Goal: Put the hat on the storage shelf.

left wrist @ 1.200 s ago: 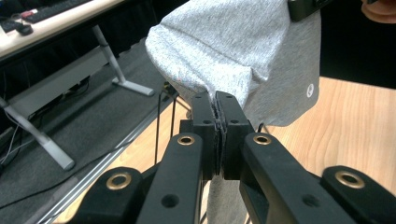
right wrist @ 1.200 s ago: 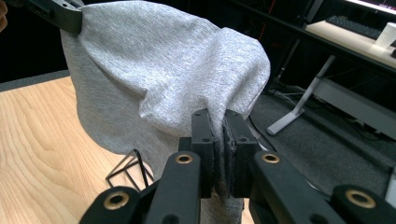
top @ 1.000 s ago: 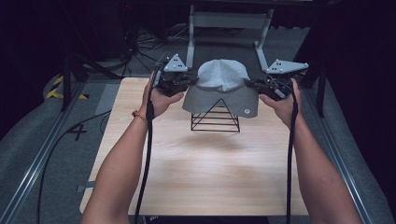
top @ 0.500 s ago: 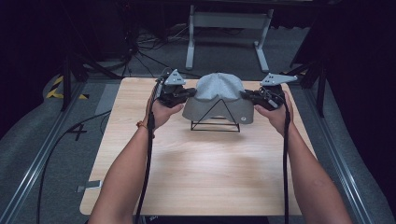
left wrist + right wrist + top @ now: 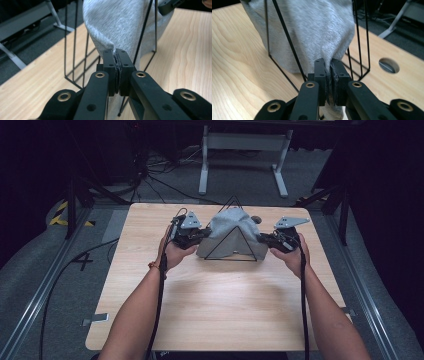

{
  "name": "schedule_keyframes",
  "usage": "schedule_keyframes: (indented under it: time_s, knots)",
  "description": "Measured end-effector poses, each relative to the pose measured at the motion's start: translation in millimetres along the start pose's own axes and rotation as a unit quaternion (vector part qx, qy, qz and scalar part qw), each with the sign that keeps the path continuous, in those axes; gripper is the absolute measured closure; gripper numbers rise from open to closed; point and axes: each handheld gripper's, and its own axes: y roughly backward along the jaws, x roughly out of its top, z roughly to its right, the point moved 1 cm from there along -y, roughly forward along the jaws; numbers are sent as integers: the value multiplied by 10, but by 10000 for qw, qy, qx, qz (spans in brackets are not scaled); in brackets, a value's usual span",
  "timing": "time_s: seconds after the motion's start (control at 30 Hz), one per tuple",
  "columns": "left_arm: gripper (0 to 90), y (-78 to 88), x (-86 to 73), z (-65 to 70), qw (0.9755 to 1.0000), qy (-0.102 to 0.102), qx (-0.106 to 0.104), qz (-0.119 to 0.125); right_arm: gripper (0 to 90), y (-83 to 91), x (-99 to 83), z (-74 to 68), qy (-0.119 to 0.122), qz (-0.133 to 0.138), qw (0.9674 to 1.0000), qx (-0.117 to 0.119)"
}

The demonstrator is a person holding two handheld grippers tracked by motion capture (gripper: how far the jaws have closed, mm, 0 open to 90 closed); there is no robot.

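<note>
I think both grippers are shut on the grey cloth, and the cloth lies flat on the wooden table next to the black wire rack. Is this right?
Not fully. Both the left gripper and the right gripper are shut on the grey fabric cloth, but it is not flat beside the black triangular wire rack. It hangs draped over the rack, which stands on the light wooden table, as the high view shows.

Pale wooden surface stands on grey carpet floor. Grey metal stand behind; black cables trail nearby. Surroundings dark.
</note>
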Motion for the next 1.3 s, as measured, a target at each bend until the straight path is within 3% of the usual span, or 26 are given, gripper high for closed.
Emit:
schedule_keyframes:
  time_s: [0.47,0.67,0.77,0.9,1.0,1.3]
  knots:
    - [879,-204,-219,32,9993,47,-14,-379,843,-184,-217,-36,-123,-277,9995,-28]
    - [877,-223,-274,20,9991,168,-9,-387,836,-203,-229,-48,-125,-272,9995,-46]
    - [867,-175,-265,18,9993,186,35,-320,820,-175,-217,-49,-149,-196,9997,-69]
    - [859,-47,-252,-7,9993,46,175,-341,805,-89,-183,-61,-91,-118,9998,-123]
    - [851,40,-256,-16,9994,118,159,-277,798,-35,-163,-67,-69,-81,9998,-146]
    - [835,269,-266,27,9990,-142,212,-358,780,117,-105,-117,61,-47,9996,-262]
